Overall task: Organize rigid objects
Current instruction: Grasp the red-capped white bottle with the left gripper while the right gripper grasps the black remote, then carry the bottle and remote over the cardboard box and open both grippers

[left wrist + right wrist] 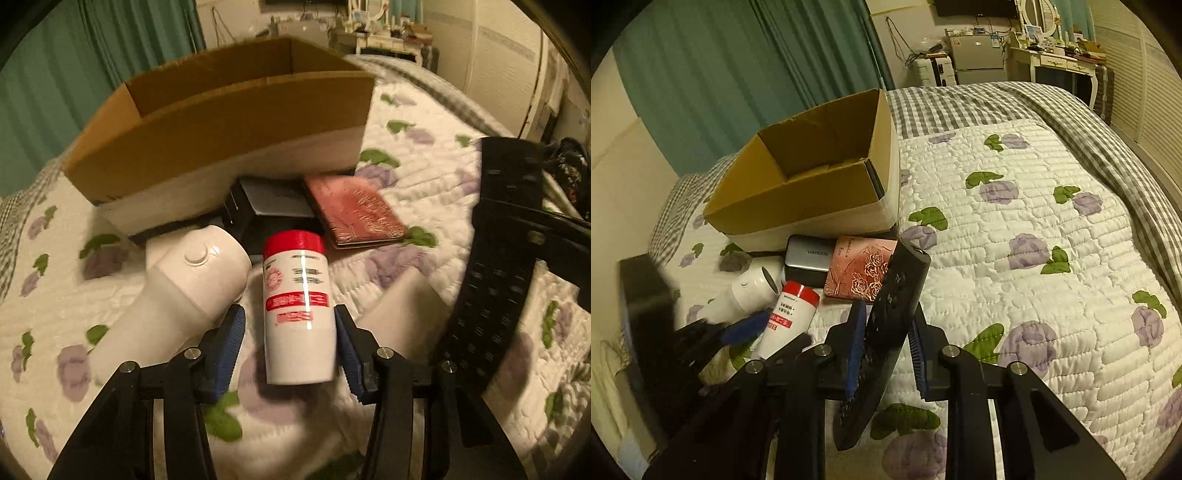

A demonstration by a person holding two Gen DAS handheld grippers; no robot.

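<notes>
left gripper (pixel 290 332) jaws flanking the glossy bottle (pixel 297 310), not yet clamped, grab mid-body, light but slippery; right gripper (pixel 886 332) pinching the stiff remote (pixel 894 306)

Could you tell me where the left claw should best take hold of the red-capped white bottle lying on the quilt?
Grip the red-capped bottle across its smooth round body, below the label, coming from its base end. It lies with the cap toward the cardboard box, and the left claw already straddles that lower body, clear of the white flashlight beside it.
</notes>
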